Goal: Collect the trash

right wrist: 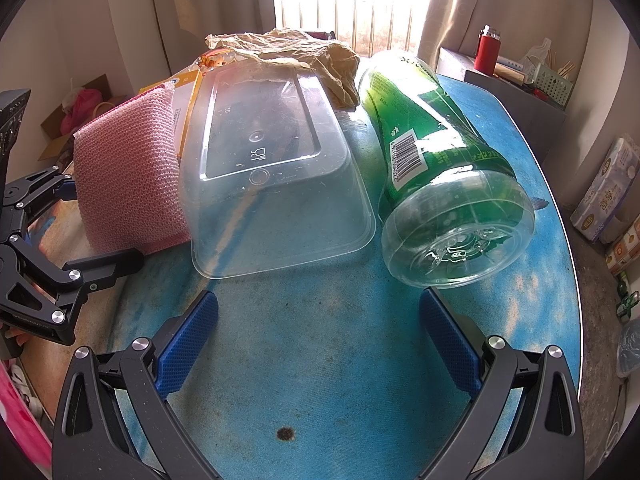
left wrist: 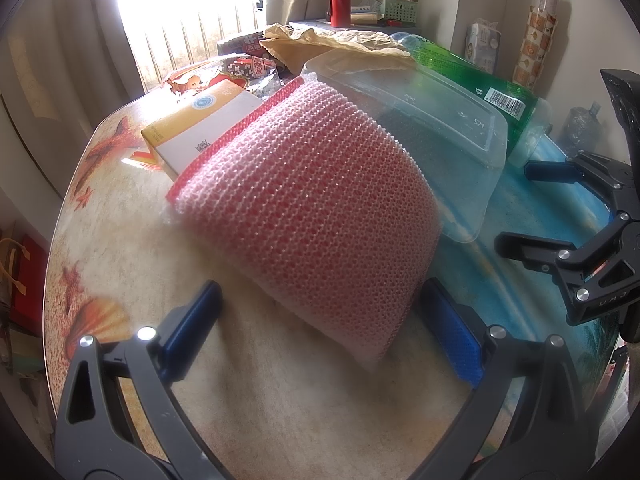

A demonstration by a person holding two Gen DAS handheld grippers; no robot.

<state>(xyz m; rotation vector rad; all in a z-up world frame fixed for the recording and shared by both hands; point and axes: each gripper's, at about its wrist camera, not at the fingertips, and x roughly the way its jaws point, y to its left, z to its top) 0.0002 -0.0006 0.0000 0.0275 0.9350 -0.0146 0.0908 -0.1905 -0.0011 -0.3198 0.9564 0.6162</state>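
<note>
A pink knitted sponge pad (left wrist: 304,208) leans on an upturned clear plastic container (left wrist: 440,132); its near end lies between the open blue fingers of my left gripper (left wrist: 320,320), not clamped. My right gripper (right wrist: 320,328) is open and empty, just short of the container (right wrist: 272,184) and a green plastic bottle (right wrist: 436,168) lying on its side. The sponge (right wrist: 128,176) shows left in the right wrist view. Crumpled brown paper (right wrist: 288,56) lies behind them. A yellow-white box (left wrist: 200,128) sits behind the sponge.
A round table (right wrist: 320,380) with a blue and beach-print cover holds the pile. Snack wrappers (left wrist: 244,68) lie at the back. A side shelf with a red flask (left wrist: 339,6) and a green basket (left wrist: 400,8) stands beyond. Tissue packs (right wrist: 608,188) sit on the right.
</note>
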